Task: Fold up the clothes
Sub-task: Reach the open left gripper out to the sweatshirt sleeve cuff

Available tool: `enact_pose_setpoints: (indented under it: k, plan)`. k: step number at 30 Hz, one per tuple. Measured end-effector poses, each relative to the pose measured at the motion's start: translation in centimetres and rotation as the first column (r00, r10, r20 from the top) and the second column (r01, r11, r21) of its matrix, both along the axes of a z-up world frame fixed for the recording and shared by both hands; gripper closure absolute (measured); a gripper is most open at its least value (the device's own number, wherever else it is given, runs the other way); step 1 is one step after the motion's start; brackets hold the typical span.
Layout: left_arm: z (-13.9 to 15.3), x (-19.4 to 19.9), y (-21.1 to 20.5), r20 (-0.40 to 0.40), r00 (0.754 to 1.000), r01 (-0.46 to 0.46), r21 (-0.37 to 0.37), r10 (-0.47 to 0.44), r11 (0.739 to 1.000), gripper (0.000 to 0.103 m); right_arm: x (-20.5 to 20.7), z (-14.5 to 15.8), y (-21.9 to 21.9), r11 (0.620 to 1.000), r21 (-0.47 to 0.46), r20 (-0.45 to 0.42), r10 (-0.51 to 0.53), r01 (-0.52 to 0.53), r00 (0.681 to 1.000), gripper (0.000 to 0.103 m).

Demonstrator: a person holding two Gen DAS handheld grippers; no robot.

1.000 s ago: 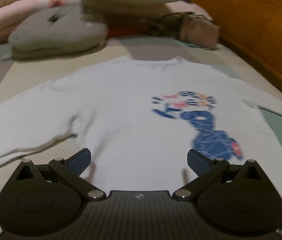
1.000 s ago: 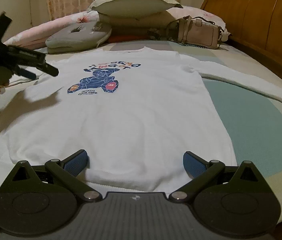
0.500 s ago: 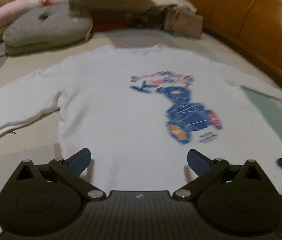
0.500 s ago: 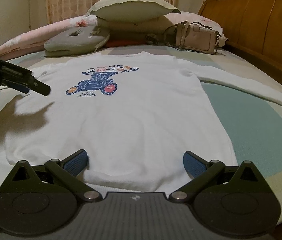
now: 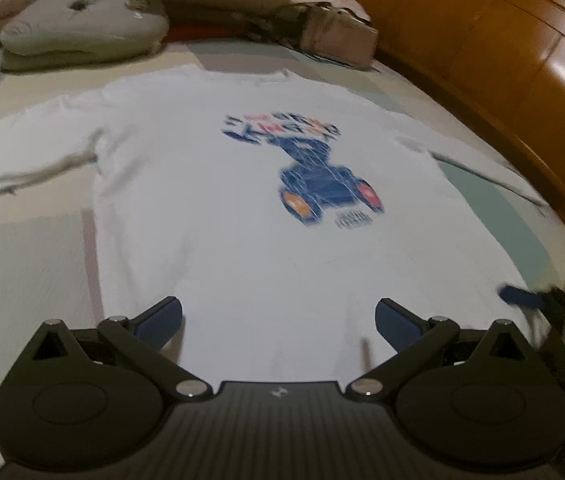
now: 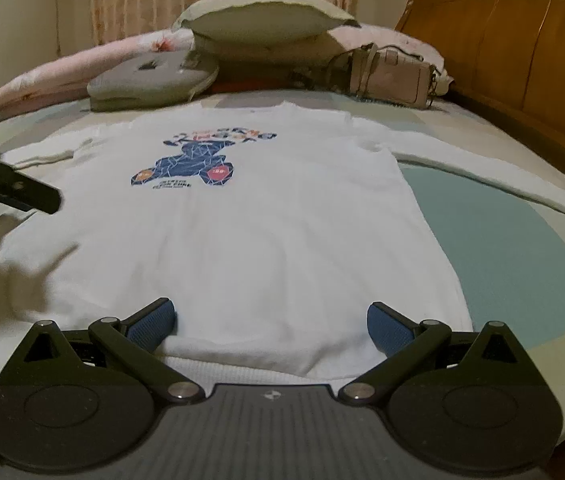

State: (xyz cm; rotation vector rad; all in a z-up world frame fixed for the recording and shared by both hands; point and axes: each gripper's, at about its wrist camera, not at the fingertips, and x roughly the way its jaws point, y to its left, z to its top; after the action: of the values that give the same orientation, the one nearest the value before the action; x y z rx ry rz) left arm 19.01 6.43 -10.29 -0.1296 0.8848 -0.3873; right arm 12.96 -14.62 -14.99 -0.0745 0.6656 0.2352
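Observation:
A white long-sleeved sweatshirt (image 6: 242, 232) with a blue bear print (image 6: 194, 164) lies flat on the bed, front up, sleeves spread out to both sides. My right gripper (image 6: 270, 320) is open just above the hem (image 6: 242, 364), nothing between its fingers. In the left wrist view the same sweatshirt (image 5: 242, 240) fills the frame, and my left gripper (image 5: 278, 320) hangs open over its lower left part. The left gripper's finger (image 6: 22, 194) shows at the left edge of the right wrist view. A blue fingertip (image 5: 522, 298) of the right gripper shows at the right edge.
Pillows (image 6: 258, 28), a grey cushion (image 6: 150, 84) and a beige handbag (image 6: 390, 76) are at the far end of the bed. A wooden headboard (image 6: 522, 52) runs along the right side. Green and beige bedsheet (image 6: 482, 240) lies bare right of the sweatshirt.
My left gripper has swung down and back toward the hem, so the print now sits farther ahead of it. The right gripper has barely moved. Both stay open.

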Motion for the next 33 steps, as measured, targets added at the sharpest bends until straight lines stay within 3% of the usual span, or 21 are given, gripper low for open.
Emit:
enact_pose_setpoints:
  k: [2, 5, 9, 11, 14, 17, 21, 23, 28, 33]
  plan:
    - [-0.4, -0.5, 0.4, -0.011, 1.000, 0.012, 0.014, -0.012, 1.000, 0.001, 0.5, 0.4, 0.2, 1.000, -0.014, -0.037, -0.001, 0.000, 0.999, 0.000]
    - [0.8, -0.9, 2.3, 0.037, 0.999, -0.024, 0.053, 0.022, 0.998, 0.001, 1.3, 1.1, 0.7, 0.999, -0.035, -0.112, -0.007, 0.003, 0.994, 0.000]
    - [3.0, -0.4, 8.0, 0.105, 0.984, -0.157, 0.094, 0.147, 0.983, 0.001, 1.5, 2.9, 1.5, 0.998, -0.011, -0.160, 0.055, -0.057, 0.986, 0.000]
    - [3.6, 0.2, 11.4, 0.112, 0.966, -0.249, 0.140, 0.235, 0.958, 0.001, 1.5, 4.0, 2.4, 0.996, -0.002, -0.155, 0.093, -0.095, 0.983, 0.000]
    - [4.0, 1.0, 17.1, 0.129, 0.926, -0.372, 0.177, 0.353, 0.911, 0.001, 1.4, 5.6, 4.3, 0.992, -0.004, -0.120, 0.128, -0.130, 0.984, 0.000]
    - [4.0, 2.3, 23.2, 0.138, 0.866, -0.499, 0.184, 0.480, 0.847, 0.001, 1.4, 6.7, 6.1, 0.987, 0.013, -0.083, 0.162, -0.161, 0.983, 0.000]
    - [2.9, 4.1, 30.6, 0.082, 0.761, -0.648, 0.108, 0.643, 0.754, 0.001, 1.7, 6.9, 8.0, 0.977, 0.017, -0.070, 0.212, -0.212, 0.975, 0.000]
    - [2.0, 4.9, 33.2, 0.036, 0.730, -0.684, 0.047, 0.683, 0.728, 0.001, 1.9, 6.5, 8.5, 0.973, 0.004, -0.081, 0.230, -0.230, 0.970, 0.000]
    - [-0.2, 5.8, 37.0, -0.040, 0.680, -0.733, -0.063, 0.732, 0.678, 0.001, 2.7, 5.4, 8.4, 0.978, 0.002, -0.125, 0.205, -0.206, 0.971, 0.000]
    - [-0.3, 6.5, 38.5, -0.002, 0.652, -0.758, -0.039, 0.758, 0.651, 0.001, 3.2, 5.2, 7.4, 0.987, 0.031, -0.138, 0.160, -0.158, 0.977, 0.000]
